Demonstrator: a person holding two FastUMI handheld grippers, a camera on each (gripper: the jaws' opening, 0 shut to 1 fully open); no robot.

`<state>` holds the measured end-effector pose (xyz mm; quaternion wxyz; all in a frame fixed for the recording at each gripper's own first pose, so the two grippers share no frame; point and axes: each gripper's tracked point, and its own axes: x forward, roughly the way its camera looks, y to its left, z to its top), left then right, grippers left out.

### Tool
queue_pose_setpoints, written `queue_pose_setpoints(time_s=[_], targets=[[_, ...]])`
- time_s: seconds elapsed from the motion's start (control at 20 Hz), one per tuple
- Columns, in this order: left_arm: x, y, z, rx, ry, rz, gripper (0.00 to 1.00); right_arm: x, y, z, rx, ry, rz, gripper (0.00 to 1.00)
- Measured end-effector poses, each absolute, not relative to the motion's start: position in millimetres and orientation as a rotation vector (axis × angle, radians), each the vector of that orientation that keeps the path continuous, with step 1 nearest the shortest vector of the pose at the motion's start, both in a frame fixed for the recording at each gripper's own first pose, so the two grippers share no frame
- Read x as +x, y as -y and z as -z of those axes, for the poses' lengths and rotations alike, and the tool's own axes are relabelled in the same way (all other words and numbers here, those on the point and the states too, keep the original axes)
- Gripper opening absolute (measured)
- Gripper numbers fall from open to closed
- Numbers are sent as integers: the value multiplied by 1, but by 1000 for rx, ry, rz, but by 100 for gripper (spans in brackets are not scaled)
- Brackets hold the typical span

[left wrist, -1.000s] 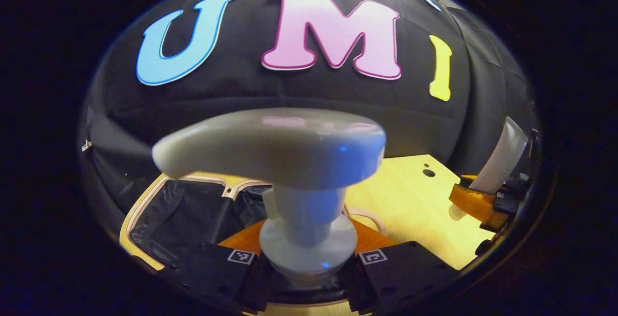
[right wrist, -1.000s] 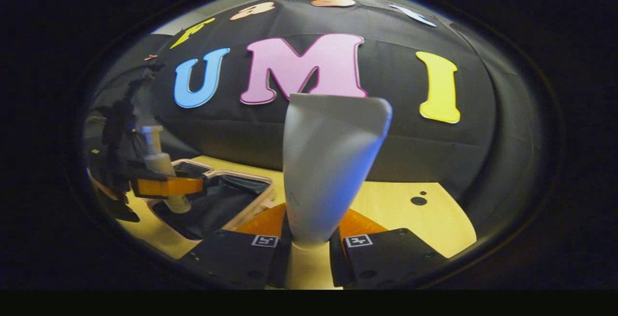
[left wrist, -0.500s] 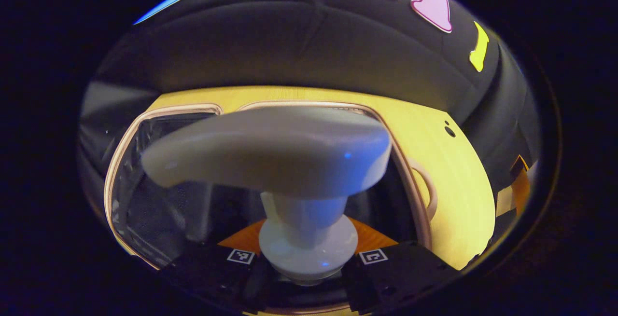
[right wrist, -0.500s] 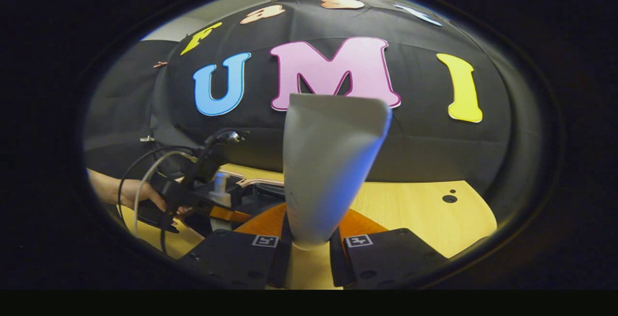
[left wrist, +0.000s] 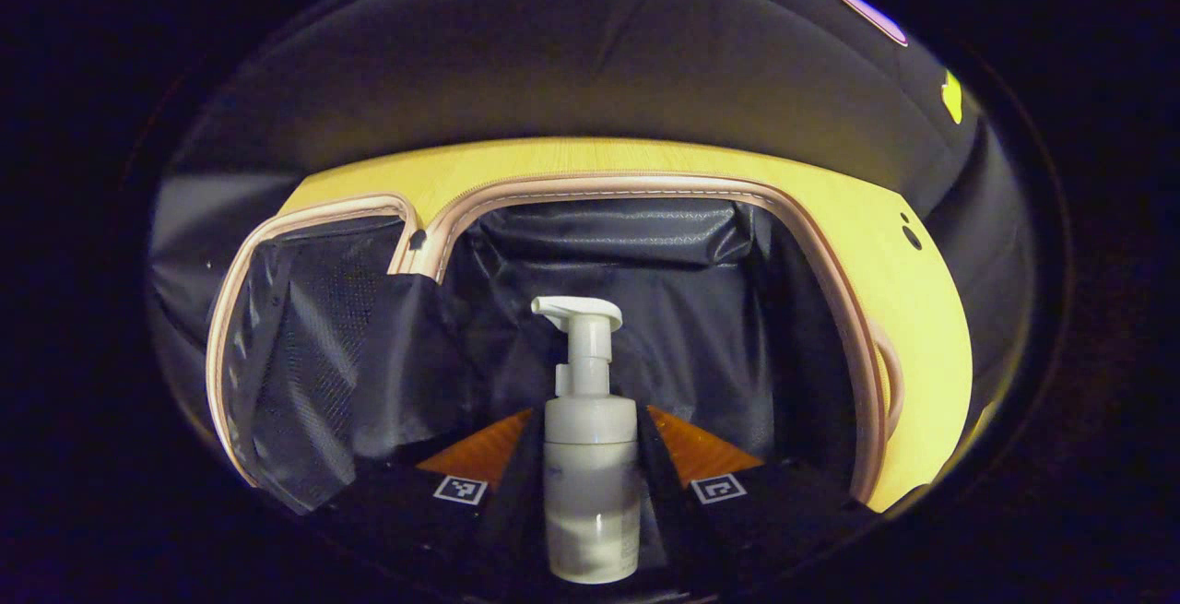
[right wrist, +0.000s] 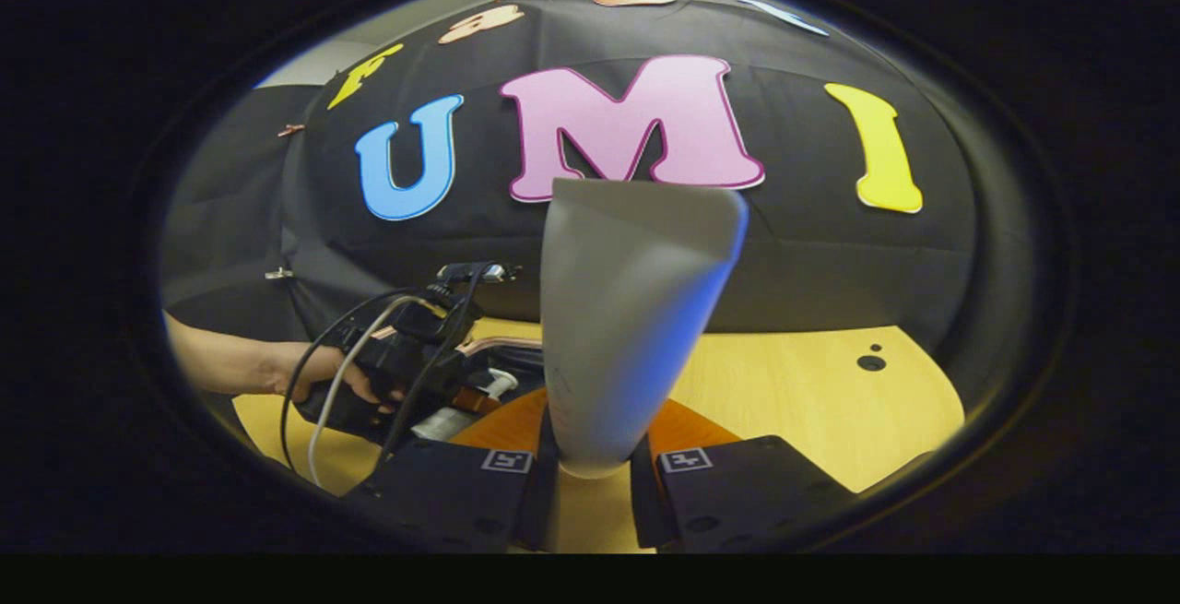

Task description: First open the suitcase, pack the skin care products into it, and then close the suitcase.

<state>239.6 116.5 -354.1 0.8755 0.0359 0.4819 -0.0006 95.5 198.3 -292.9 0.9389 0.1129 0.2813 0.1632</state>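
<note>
Black lining of the open suitcase takes up the middle of the left gripper view; pale piped rim arcs from 9 o'clock over 12 to 4 o'clock, yellow wood table beyond it.

Pump bottle, white, lies between the fingers of the left gripper. Fingers look parted; whether they touch the bottle's sides I cannot tell, so grip undecided. Long axis runs 6 to 12 o'clock in this view, base at 6, pump head at 12, nozzle turned toward 11. Bottle sits low in the main compartment, possibly resting on the lining; contact not confirmed. Mesh-lined lid half lies at 9 o'clock.

Right gripper view: right gripper clenched on a white squeeze tube, fingers pressing the cap end. Tube long axis 6 to 12 o'clock, flat crimped end up, leaning slightly toward 1. It hangs above the table, apart from the suitcase. At 8 o'clock, a hand holds the other gripper down at the case, cables trailing.

Risks, judged:
- Bottle is round; if laid down loosely it may roll on the slick lining.
- Pump head protrudes; lid could press it when shut.
- Tube is held by one end only; a quick swing could pivot it.
- Both grippers near the case together could collide; cables may snag the rim.
</note>
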Motion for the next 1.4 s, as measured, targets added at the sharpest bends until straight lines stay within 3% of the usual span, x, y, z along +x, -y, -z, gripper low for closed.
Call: queue_pose_setpoints(time_s=[0.1, 0.35, 0.4, 0.65, 1.0, 1.35, 1.4], targets=[[239, -118, 338, 50, -946, -11, 67, 94, -208, 294, 236, -591, -336, 38], [206, -136, 255, -65, -718, -31, 66, 102, -248, 294, 244, -638, -371, 35], [193, -141, 245, -78, -693, -43, 71, 105, -257, 293, 242, -638, -377, 35], [129, -194, 197, -113, -544, -96, 65, 112, -294, 329, 210, -746, -383, 35], [45, -242, 214, -238, -595, -117, 66, 97, -335, 401, 187, -984, -355, 35], [22, -302, 208, -217, -580, -198, 66, 84, -352, 445, 179, -1162, -306, 35], [22, -309, 206, -208, -575, -205, 66, 83, -352, 447, 183, -1185, -294, 27]])
